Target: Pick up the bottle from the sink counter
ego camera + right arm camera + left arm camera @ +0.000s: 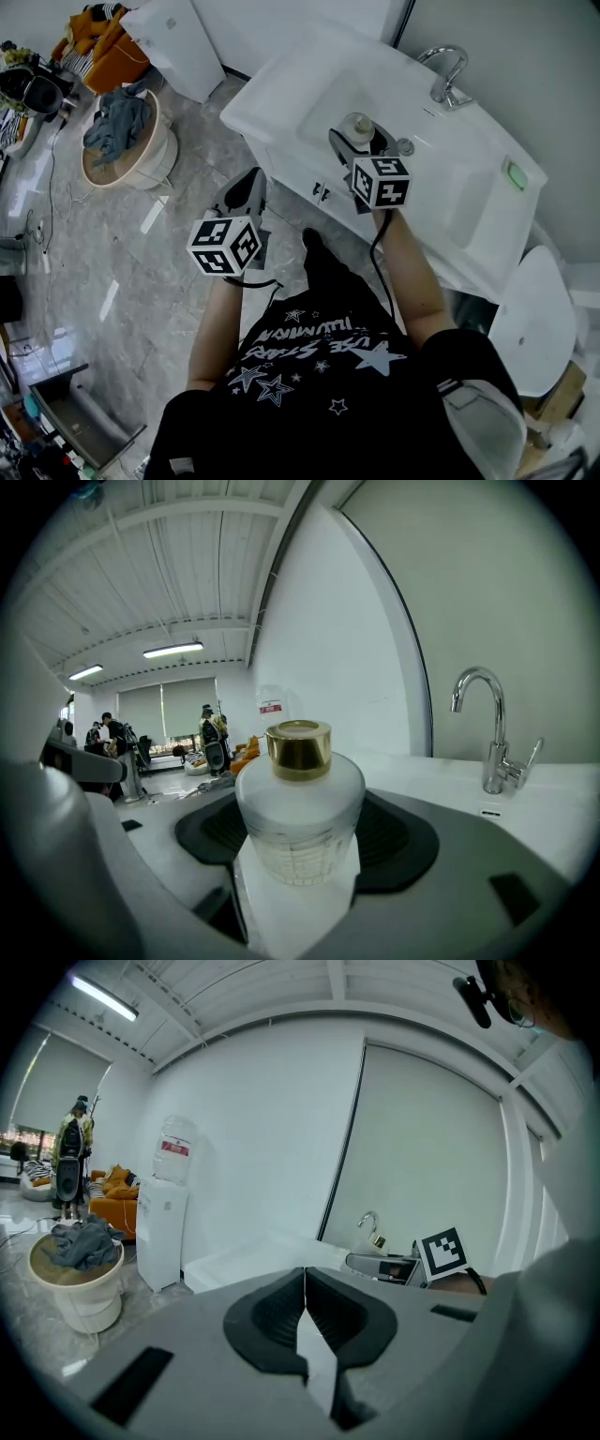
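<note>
Bottle (pixel 298 803): a frosted, round-shouldered vessel with a gold cap (pixel 298 748), standing upright between the two fingers (pixel 398 834) of the right gripper (pixel 361 139). In the right gripper view the dark ribbed pads lie against its left and right flanks, so the jaws are closed on its body and the cap rises clear above them. From the head view the bottle (pixel 358 125) sits at the front of that gripper, above the white sink counter (pixel 281 89) at the near-left part of the basin. Whether its base touches the counter cannot be told. A chrome faucet (pixel 489 731) stands well apart from it, to the right along the back edge of the counter.

Left gripper (pixel 305 1283): held out over the grey floor, beside the counter's front and well apart from the bottle. Its jaws are pressed together with nothing between them.

Surroundings: a pale tub (pixel 141 155) of grey cloth stands on the floor to the left, and a white water dispenser (pixel 161 1232) is against the wall beyond it.
</note>
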Available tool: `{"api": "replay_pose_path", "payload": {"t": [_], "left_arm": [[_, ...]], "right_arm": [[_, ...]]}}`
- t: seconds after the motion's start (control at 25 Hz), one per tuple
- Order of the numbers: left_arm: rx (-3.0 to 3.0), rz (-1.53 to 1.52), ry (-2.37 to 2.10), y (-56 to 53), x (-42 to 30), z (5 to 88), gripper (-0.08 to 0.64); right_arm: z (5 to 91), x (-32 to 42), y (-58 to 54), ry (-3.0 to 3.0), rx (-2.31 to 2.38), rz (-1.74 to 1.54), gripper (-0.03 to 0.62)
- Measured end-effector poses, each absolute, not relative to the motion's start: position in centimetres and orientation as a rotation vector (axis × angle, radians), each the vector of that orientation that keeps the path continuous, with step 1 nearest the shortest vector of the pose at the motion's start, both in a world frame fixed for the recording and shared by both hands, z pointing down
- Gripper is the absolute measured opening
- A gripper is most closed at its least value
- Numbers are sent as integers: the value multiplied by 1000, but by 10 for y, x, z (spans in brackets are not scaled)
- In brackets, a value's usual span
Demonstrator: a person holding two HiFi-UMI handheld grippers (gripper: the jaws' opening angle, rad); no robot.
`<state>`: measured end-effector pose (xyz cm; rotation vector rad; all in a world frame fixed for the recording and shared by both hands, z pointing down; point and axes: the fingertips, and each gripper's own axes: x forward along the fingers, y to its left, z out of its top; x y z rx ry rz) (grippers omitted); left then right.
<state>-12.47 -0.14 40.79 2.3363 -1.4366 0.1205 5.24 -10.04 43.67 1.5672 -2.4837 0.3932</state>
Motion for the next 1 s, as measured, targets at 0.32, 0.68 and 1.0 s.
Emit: {"api": "replay_pose_path", "payload": {"t": [0.32, 0.68, 1.0], "left_arm": [[2332, 133, -1436, 18, -118, 412, 11], [2334, 123, -1455, 31, -123, 407, 11], [2328, 112, -1466, 38, -127, 405, 11]], "right_arm": [[438, 50, -83, -2496, 1528, 366, 318], [435, 47, -69, -2495, 1514, 338, 318], [433, 40, -58, -2502, 1495, 331, 318]]}}
